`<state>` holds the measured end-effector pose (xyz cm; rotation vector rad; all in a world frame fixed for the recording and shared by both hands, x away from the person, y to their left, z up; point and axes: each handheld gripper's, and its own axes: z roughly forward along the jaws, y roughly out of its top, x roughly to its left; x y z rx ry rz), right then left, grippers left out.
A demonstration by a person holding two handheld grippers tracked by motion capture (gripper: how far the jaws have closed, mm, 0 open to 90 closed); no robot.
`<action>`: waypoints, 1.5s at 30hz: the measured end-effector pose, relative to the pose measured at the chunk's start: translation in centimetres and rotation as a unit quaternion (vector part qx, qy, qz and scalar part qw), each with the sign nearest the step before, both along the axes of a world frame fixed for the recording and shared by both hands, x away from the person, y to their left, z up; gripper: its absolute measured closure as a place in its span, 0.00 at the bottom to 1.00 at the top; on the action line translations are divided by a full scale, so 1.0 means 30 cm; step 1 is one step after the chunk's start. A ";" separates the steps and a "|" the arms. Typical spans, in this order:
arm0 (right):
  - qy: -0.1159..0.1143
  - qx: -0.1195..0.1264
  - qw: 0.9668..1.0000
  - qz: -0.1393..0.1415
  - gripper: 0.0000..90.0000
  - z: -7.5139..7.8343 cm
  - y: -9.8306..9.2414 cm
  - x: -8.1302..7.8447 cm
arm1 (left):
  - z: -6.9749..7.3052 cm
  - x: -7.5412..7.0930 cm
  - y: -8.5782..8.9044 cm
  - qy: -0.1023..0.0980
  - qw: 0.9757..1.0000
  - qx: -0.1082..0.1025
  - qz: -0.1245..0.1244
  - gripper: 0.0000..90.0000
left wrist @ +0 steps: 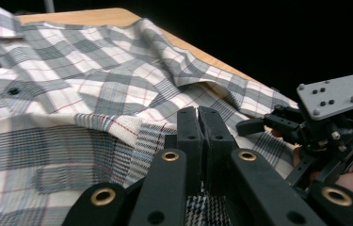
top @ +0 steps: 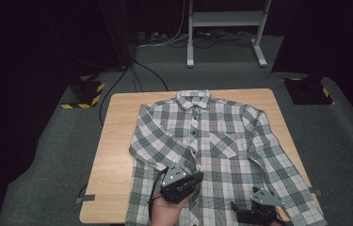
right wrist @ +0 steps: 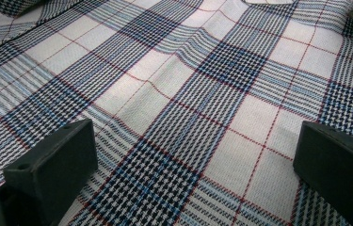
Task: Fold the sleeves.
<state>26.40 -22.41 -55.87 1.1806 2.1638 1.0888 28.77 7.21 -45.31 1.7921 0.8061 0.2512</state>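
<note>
A: Lying face up and buttoned on the wooden table [top: 113, 141], the plaid shirt [top: 230, 165], collar [top: 194, 98] pointing away from the person, hem hanging slightly over the near edge.

B: Looking like what, close up?

A: Showing a white ground crossed by grey-black checks and thin red lines, thin woven cloth, rippling softly at the shoulder. Carrying dark buttons down the placket [top: 194, 134] and a chest pocket [top: 223, 143].

B: Working on which step?

A: Folding in the left-hand sleeve [top: 157, 150]. Bending at the elbow near the table's left side and crossing back over the front toward the middle. Right-hand sleeve [top: 282, 160] lying straight out along the other side, not yet folded.

B: And the tools?

A: Left gripper [left wrist: 197, 117] clenching tight, jaws pressed together, seemingly pinching the cuff end of that sleeve, though hiding the actual bite under the jaws. Right gripper [right wrist: 193, 141] gaping wide just above the lower front, grasping nothing.

B: Calling for what next?

A: Probably carrying the cuff farther across the chest, laying it flat without dragging the body cloth, then releasing. Possibly needing the open gripper pressing down near the hem against bunching.
</note>
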 end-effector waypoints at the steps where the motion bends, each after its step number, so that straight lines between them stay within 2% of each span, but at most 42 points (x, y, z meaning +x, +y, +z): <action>1: 0.000 0.000 1.000 0.000 0.00 0.000 0.000 0.000 | 0.001 0.002 -0.011 -0.001 1.000 0.002 -0.002 0.98; 13: 0.000 0.000 1.000 0.000 0.00 0.000 0.000 0.000 | -0.011 0.053 -0.122 -0.001 0.999 0.025 -0.027 0.98; 19: 0.002 -0.001 1.000 0.001 0.00 0.002 0.000 0.002 | -0.033 0.078 -0.147 0.009 0.999 0.031 -0.023 0.98; 34: 0.001 0.000 1.000 0.001 0.00 0.000 0.000 0.001 | -0.110 0.137 -0.240 0.035 0.997 0.053 -0.035 0.97; 40: 0.000 0.000 1.000 0.001 0.00 0.000 0.000 0.000 | -0.131 0.152 -0.279 0.035 0.997 0.062 -0.043 0.93; 45: 0.000 0.000 1.000 0.001 0.00 0.000 -0.001 0.000 | -0.145 0.161 -0.299 0.038 0.996 0.067 -0.047 0.86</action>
